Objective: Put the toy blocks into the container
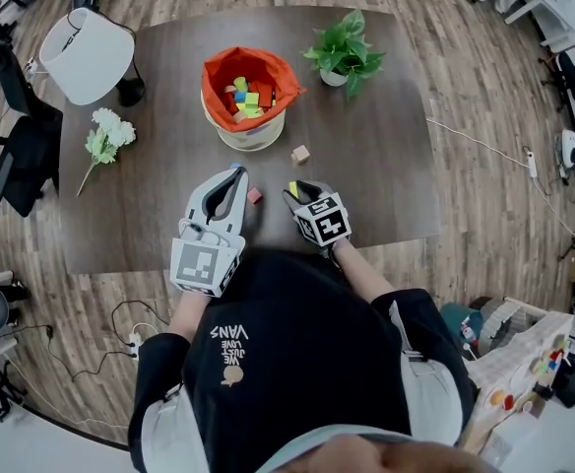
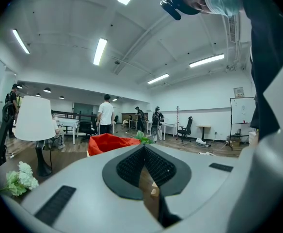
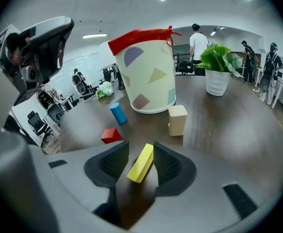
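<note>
Orange cloth lines the container (image 1: 251, 138), which stands in the middle of the bench (image 1: 376, 175). Several blocks, green, yellow, red and blue, lie in it already, so I judge that a good part of the task is done.

Four pieces remain outside, all near the front edge. A beige block (image 3: 177, 120) stands just beside the container. A blue cylinder (image 3: 117, 113) and a red block (image 3: 111, 135) lie a little more to the left. The yellow block (image 3: 141, 163) rests tilted on the bench between the fingers (image 3: 166, 164) of the right gripper (image 3: 140, 148). These fingers are spread. The block's upper end seems to lean against one pad, but the other pad is apart from it, so it is not pinched yet.

The left gripper (image 2: 144, 150) has its fingers pressed together with nothing between them.

What is left, as I see it, is to grasp the yellow block, carry it to the container, and then do the same for the other three.
</note>
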A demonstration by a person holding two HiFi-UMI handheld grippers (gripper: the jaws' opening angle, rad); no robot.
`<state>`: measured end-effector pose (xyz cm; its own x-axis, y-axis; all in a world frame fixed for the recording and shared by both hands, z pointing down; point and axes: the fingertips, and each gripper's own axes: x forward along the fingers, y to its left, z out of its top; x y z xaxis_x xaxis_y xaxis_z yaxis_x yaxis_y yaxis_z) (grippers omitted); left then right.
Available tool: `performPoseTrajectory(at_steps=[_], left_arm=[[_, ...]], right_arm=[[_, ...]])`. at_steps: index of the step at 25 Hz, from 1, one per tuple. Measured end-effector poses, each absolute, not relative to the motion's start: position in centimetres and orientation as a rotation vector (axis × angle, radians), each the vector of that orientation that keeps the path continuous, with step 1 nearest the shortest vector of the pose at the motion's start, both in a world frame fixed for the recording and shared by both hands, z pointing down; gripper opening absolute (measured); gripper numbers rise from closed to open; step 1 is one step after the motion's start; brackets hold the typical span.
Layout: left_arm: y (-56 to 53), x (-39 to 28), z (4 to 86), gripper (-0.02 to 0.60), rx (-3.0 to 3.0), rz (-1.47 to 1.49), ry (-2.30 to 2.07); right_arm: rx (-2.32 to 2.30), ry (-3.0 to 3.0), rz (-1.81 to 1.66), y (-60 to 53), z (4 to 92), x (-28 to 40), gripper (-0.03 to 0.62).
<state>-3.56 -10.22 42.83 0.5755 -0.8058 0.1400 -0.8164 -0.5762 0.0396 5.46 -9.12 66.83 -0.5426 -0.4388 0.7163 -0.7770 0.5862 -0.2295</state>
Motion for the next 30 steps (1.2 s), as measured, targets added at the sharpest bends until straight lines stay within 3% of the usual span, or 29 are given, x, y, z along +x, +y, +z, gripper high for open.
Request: performPoseTrajectory(at_steps=[15,19,30], left_arm=[[-9.7,-3.7,43.0,0.011,2.691,0.169,-1.405],[-9.5,-3.8,43.0,0.011,2.691,0.175,-1.409],[-9.6,-4.4,43.0,0.011,2.678,0.168,-1.423]], right_arm=[[0.931,-2.099,0.718,-8.5,68.7,5.6,0.153],[0.905,-2.048,0.711,-8.0,69.7,6.0,0.088],[0.935,-2.129,0.620,-8.9,67.1,5.6,0.081]])
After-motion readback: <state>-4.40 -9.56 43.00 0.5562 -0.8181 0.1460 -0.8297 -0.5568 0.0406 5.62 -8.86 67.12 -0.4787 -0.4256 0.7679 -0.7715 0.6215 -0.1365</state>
